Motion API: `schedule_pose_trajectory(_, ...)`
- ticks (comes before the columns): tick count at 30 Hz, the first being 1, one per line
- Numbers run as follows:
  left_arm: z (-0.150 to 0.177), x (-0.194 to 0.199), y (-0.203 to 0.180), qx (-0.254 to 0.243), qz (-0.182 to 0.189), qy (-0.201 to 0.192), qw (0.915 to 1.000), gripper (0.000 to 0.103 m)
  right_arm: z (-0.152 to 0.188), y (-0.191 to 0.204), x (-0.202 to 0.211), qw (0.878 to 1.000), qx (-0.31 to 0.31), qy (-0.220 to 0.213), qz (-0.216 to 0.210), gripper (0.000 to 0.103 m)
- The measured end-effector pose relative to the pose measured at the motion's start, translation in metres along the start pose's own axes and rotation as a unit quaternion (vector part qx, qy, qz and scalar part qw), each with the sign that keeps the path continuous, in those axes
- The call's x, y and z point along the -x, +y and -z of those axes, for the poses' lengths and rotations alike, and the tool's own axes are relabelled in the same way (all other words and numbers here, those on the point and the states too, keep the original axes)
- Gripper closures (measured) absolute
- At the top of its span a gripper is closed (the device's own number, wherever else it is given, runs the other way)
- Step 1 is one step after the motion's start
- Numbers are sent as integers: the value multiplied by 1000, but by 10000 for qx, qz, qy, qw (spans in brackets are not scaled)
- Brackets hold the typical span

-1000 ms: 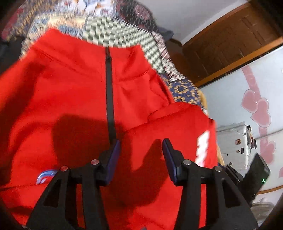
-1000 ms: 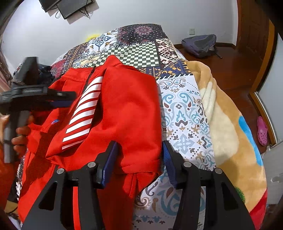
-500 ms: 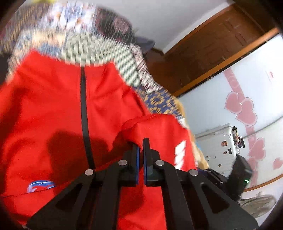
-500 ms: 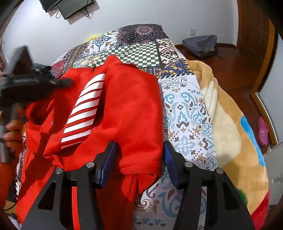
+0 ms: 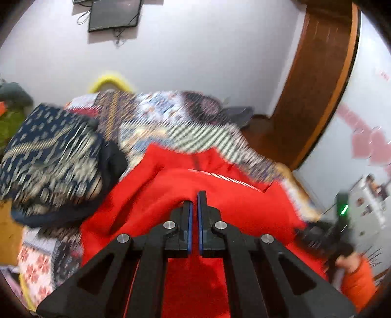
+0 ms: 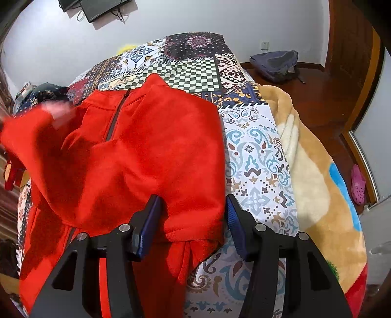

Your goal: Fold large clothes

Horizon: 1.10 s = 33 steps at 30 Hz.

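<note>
Left wrist view shows your left claw (image 5: 195, 203) with its two blue pads drawn together, only a thin slit between them; the picture is blurred, but red cloth seems to rise right up to the tips, so the claw looks closed on a fold of the one red jacket (image 5: 220, 195). From the right wrist view you see this same jacket (image 6: 151, 146) lying on the bed (image 6: 256, 151), on the patchwork cover, with its collar and dark zipper (image 6: 114, 119) toward the far wall. One part of it, at the left edge, is lifted off the bed and blurred; I cannot tell from that view what carries it. Your right claw (image 6: 193, 215) points steeply down over the near edge of the jacket. Its two fingers stand about half apart, one on each side of the folded red edge, and the pads do not press on the cloth. In the left wrist view your right hand (image 5: 347, 261) with an orange sleeve appears at the lower right, holding the dark body of that claw. I count one jacket, two claws, one beige plush blanket (image 6: 312, 171) on the right side of the bed, one grey bag (image 6: 276, 63) on the floor, one pink shoe (image 6: 358, 184) and two dark screens (image 6: 97, 8) on the wall.
</note>
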<state>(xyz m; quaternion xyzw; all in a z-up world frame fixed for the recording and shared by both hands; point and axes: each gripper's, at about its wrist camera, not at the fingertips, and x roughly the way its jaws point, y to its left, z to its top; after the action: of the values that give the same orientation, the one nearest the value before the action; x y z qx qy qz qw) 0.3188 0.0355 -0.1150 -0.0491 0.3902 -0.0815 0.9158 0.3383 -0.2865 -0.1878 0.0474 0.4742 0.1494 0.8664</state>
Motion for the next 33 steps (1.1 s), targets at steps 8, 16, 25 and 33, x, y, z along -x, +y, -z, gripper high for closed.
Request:
schedule_pose_trajectory(8,82,-44,44,923,-82,1269,9876,97,-1,2,1,9999,14,63,97,53)
schedule_pose_trajectory(16,85,-26,58,554,-515,1229,9895,69,-9,2,13,9996,-137,216,140,53)
schedule_pose_trajectory(25,16,-40,32,493,138,828,9953,51,-17,21,34,9998,143,-41,107,53)
schedule_pose_trajectory(33,-20,-133,-43,-172,215,1533,9878,45,-16,35,13,9971,651,75,378,53)
